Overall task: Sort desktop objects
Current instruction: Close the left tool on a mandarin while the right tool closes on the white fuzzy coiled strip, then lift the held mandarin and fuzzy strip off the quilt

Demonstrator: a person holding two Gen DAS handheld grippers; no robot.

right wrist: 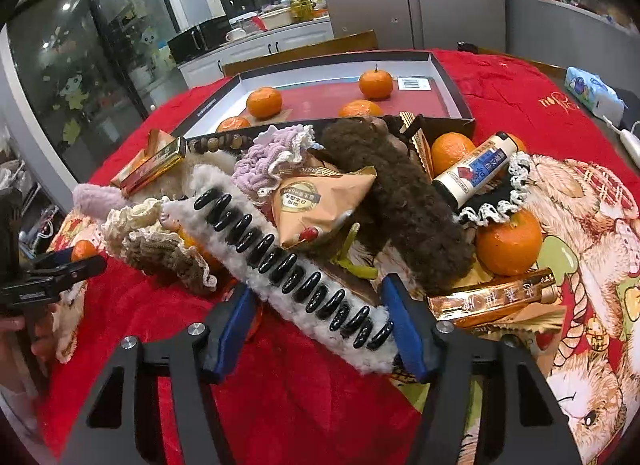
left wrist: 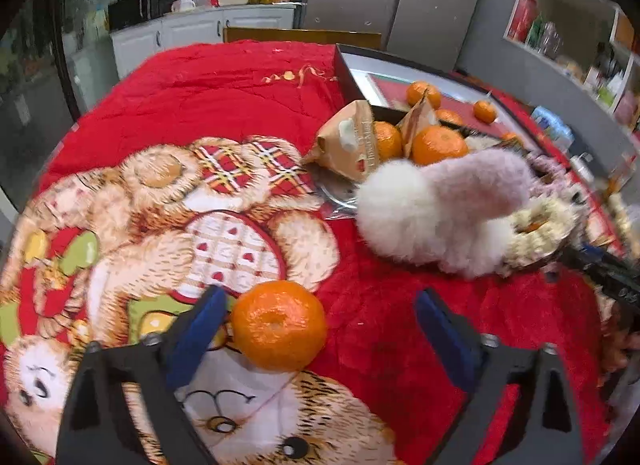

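Note:
In the left wrist view my left gripper [left wrist: 320,317] is open, and a mandarin [left wrist: 279,325] lies on the red teddy-bear cloth between its blue pads, touching the left pad [left wrist: 200,329]. In the right wrist view my right gripper [right wrist: 316,325] is open around the near end of a white fluffy hair clip with black teeth [right wrist: 296,265]. That clip lies on a heap of knitted scrunchies [right wrist: 272,157], a brown fluffy clip [right wrist: 404,201], snack packets [right wrist: 320,205], a small bottle [right wrist: 476,169] and mandarins [right wrist: 508,241]. The left gripper shows at the far left [right wrist: 64,269].
A shallow black-rimmed box [right wrist: 448,85] holding several mandarins stands behind the heap; it also shows in the left wrist view [left wrist: 348,77]. A pink-and-white fluffy clip [left wrist: 440,205] and snack packets [left wrist: 348,141] lie ahead right. A tissue pack [right wrist: 596,93] sits far right. A chair back [left wrist: 300,35] stands beyond the table.

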